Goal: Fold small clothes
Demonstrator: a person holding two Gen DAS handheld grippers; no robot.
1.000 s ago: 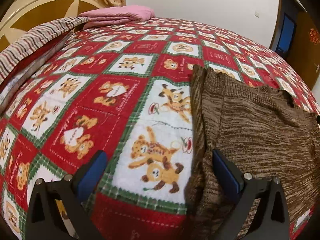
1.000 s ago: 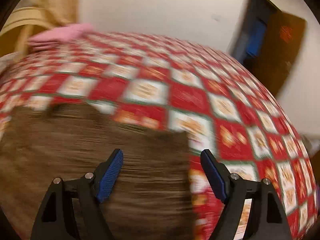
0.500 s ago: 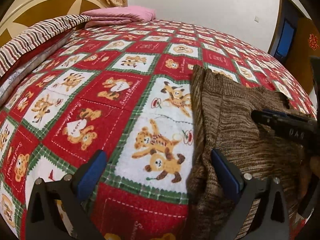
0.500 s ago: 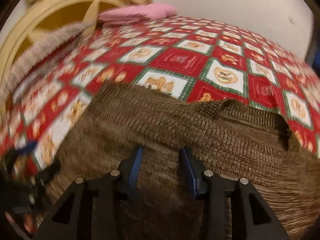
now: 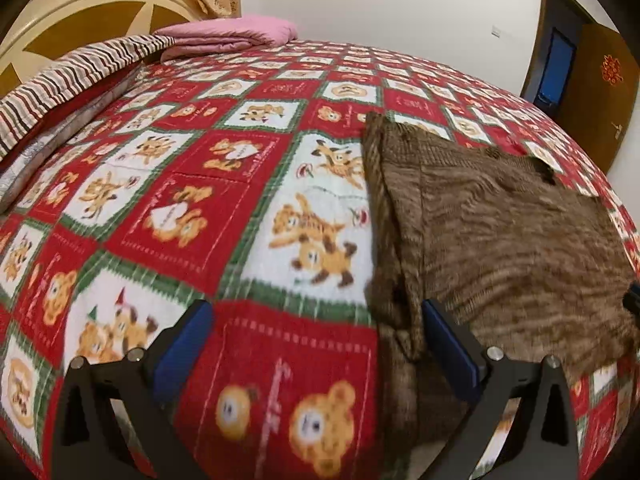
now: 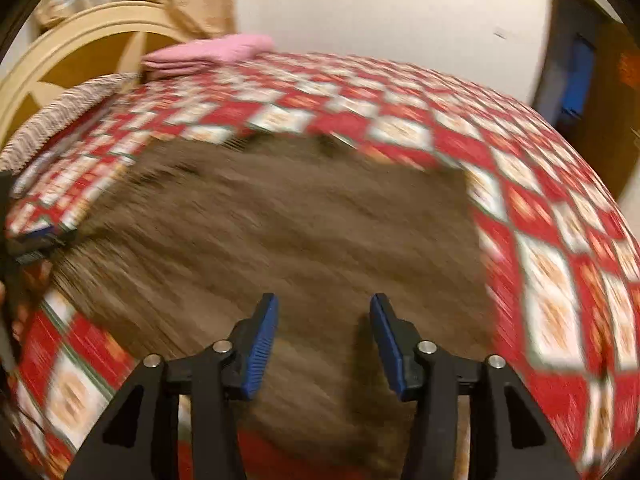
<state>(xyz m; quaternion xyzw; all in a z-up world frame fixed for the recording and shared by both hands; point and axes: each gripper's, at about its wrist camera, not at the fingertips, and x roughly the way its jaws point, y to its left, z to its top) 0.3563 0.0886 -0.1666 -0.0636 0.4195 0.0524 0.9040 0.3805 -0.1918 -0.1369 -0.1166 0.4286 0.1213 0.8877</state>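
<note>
A brown knitted garment [image 5: 500, 240] lies flat on the red bear-patterned bedspread [image 5: 180, 200], its left edge folded over. My left gripper [image 5: 316, 344] is open and empty, low over the bedspread, with its right finger at the garment's near left corner. In the blurred right wrist view the garment [image 6: 300, 232] fills the middle. My right gripper [image 6: 324, 336] is open and empty just above its near part. The left gripper's tip shows at that view's left edge [image 6: 28, 244].
A folded pink blanket [image 5: 236, 34] and a striped cover [image 5: 72, 76] lie at the head of the bed by a cream headboard [image 5: 80, 16]. A dark doorway [image 5: 560, 68] and a brown door are at the far right.
My right gripper has opened wider and swung back from the left toward the garment's middle, out of the left wrist view. My left gripper has drawn back slightly toward the near edge.
</note>
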